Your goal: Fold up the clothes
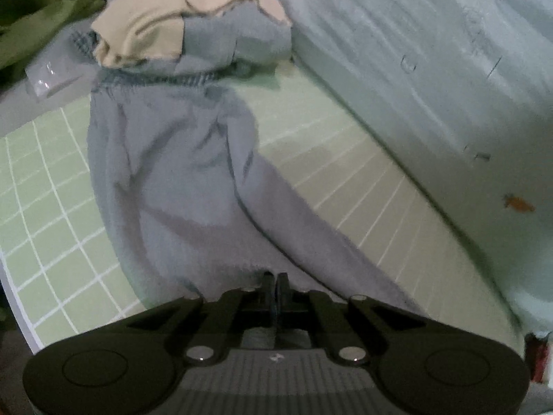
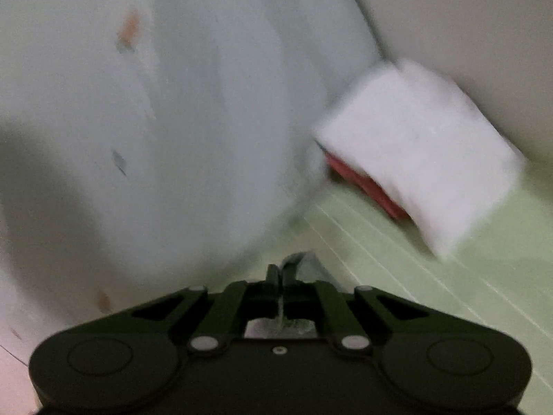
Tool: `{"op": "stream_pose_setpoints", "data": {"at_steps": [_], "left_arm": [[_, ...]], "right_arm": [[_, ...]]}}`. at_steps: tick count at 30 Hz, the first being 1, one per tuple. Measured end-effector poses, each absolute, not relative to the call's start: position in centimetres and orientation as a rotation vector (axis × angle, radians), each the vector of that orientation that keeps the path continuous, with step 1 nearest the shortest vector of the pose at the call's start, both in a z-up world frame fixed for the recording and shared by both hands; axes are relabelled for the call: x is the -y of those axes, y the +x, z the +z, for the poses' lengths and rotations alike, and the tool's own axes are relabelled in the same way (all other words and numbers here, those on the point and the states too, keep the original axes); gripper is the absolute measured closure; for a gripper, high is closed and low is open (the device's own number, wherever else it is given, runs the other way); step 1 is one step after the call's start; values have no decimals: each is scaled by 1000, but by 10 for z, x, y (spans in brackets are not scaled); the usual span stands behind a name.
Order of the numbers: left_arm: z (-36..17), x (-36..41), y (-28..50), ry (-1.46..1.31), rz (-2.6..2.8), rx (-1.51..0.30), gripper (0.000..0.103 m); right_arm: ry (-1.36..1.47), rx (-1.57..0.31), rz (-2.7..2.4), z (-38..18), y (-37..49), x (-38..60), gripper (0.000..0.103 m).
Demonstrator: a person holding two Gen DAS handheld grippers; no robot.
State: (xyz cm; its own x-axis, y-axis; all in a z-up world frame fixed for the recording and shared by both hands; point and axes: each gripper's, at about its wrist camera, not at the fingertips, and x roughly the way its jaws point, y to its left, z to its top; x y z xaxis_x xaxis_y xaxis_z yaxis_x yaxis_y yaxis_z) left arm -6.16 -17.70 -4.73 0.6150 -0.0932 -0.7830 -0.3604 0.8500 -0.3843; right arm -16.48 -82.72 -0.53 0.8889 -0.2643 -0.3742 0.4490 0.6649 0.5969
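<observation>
A grey garment lies stretched along the green grid mat in the left wrist view. Its far end is bunched under a beige garment. My left gripper is shut on the grey garment's near edge, which is lifted slightly off the mat. In the right wrist view, which is blurred, my right gripper is shut on a strip of grey-blue cloth that sticks out past its fingertips. The strip has the garment's colour, but I cannot tell whether it belongs to it.
A bulky pale blue fabric with small orange prints rises along the mat's right side. A white folded item rests on something red. A clear plastic bag and green cloth lie far left.
</observation>
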Motion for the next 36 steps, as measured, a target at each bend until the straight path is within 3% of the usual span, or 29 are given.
{"op": "stream_pose_setpoints", "data": {"at_steps": [4, 10, 12, 19, 21, 22, 24, 27, 29, 30, 32, 34, 36], "left_arm": [[-56, 175, -69, -584, 183, -924, 102], [-90, 178, -78, -562, 237, -1041, 102], [-92, 175, -82, -566, 245, -1047, 102], [-96, 178, -81, -520, 245, -1088, 101], [-95, 179, -81, -504, 243, -1093, 101], [-95, 179, -82, -500, 241, -1095, 99], [-96, 178, -83, -499, 244, -1099, 97], [-96, 180, -83, -498, 245, -1101, 96], [-94, 183, -83, -486, 249, -1101, 87], [-93, 185, -82, -480, 253, -1100, 80], [-91, 187, -83, -472, 262, -1093, 77], [-87, 187, -85, -478, 266, -1081, 75], [-82, 186, -87, -486, 272, -1064, 72]], "right_arm": [[697, -258, -430, -3, -190, 825, 101], [735, -606, -637, -117, -221, 833, 101], [787, -647, -680, -138, -237, 829, 101], [793, -693, -714, -147, -252, 814, 99], [758, -740, -757, -156, -251, 809, 90], [772, -740, -773, -159, -253, 808, 74], [798, -733, -790, -161, -257, 805, 55], [804, -725, -790, -162, -258, 802, 50], [789, -731, -785, -163, -253, 800, 43], [762, -740, -779, -163, -249, 797, 43], [695, -760, -762, -163, -242, 792, 54], [632, -780, -736, -163, -237, 790, 98], [598, -784, -729, -163, -237, 793, 99]]}}
